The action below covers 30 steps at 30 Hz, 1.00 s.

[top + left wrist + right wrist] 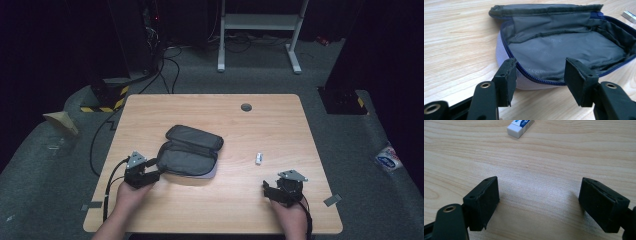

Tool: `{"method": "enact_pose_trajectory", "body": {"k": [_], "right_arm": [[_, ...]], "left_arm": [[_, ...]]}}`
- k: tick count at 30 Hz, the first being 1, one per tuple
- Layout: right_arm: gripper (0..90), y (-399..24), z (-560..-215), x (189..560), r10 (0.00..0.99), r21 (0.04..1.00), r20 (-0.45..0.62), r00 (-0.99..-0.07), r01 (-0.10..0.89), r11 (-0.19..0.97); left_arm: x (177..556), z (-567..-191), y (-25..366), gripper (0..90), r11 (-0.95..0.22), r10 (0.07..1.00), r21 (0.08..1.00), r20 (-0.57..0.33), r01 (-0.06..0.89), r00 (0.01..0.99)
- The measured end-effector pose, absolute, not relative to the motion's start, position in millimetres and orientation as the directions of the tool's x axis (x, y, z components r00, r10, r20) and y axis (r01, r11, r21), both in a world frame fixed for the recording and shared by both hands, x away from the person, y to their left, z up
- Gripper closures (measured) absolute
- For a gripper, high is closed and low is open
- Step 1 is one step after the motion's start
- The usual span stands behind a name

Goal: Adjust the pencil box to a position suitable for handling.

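Dim room, grey carpet (45, 150), light wooden table (210, 107), white desk frame (260, 22)

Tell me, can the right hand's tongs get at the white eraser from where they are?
Probably yes. The right tongs stand open over bare table, and the eraser lies straight ahead with nothing between. The pouch sits off to the side.

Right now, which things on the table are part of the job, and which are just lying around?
Part of the job:
- open grey pouch, unzipped
- left tool, open at the pouch's near edge
- white eraser, ahead of the open right tool

Just lying around:
- cables on the floor
- white packet on the floor
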State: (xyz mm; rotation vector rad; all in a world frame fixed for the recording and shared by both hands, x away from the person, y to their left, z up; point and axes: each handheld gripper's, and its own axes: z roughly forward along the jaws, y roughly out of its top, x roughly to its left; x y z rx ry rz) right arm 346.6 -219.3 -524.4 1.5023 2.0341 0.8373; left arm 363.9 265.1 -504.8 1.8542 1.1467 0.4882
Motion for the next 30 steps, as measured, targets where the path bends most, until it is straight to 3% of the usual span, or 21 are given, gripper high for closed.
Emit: {"method": "enact_pose_trajectory", "body": {"k": [30], "right_arm": [[16.4, -219.2, -524.4, 346.6, 0.956, 0.713, -0.017, -0.291, 0.667, 0.216]], "left_arm": [[347.4, -500.6, 221.7, 41.5, -0.278, 0.795, 0.856, -0.050, 0.437, 0.604]]}}
